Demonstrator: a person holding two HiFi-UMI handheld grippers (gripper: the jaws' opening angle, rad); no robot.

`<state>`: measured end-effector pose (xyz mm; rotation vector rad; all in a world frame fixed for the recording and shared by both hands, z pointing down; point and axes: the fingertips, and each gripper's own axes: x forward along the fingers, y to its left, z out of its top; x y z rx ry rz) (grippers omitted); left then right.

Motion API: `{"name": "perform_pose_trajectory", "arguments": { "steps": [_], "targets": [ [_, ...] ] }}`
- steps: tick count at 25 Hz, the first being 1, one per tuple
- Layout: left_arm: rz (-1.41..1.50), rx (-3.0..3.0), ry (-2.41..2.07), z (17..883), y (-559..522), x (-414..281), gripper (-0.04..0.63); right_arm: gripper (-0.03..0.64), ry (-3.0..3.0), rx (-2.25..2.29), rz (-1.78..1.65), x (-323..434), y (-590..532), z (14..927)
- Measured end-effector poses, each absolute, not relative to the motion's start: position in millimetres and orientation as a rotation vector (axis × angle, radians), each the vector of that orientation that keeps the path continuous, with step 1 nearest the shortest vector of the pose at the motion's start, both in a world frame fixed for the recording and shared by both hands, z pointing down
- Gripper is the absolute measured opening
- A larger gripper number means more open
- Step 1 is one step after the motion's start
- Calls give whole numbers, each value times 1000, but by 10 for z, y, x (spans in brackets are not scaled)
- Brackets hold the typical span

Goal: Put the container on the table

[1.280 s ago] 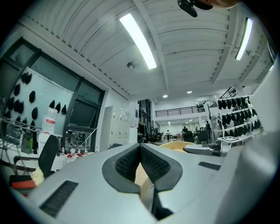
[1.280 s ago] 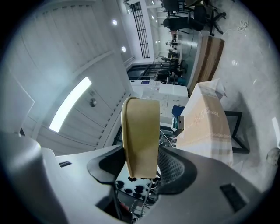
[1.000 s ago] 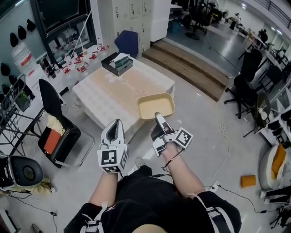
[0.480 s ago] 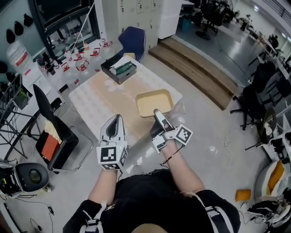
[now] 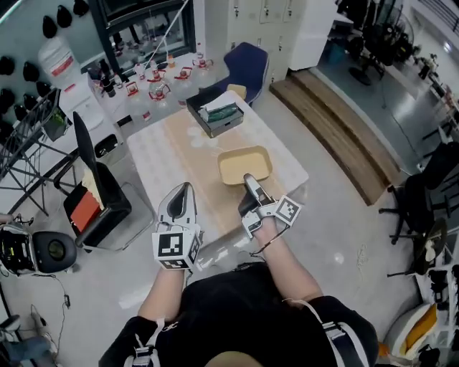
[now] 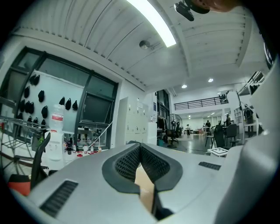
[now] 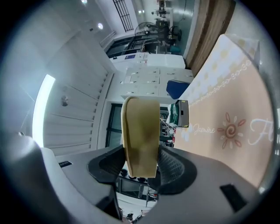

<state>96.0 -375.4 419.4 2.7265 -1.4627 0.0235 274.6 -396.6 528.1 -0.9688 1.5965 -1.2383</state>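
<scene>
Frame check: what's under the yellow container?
The table, with its beige cloth, lies below the container, which the right tool grips by its near rim. The patch directly beneath is covered, so whether it touches the cloth cannot be told.

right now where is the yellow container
In the head view the yellow container is centre frame, its near rim pinched by the right hand-held gripper, over the near right part of the table, in front of the dark box.

A glossy grey floor [image 5: 337,236] meets wooden steps [image 5: 344,129], white lockers [image 5: 272,18] and a black chair [image 5: 86,154].
</scene>
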Motion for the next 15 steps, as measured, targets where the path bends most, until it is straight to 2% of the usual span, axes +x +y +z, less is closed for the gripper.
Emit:
{"name": "perform_pose_trajectory", "arguments": {
  "steps": [15],
  "targets": [
    [84,2512,-1764,4440,-4236,955,12,247,1620,-946,-1651,2644,-5127,6742]
  ]
}}
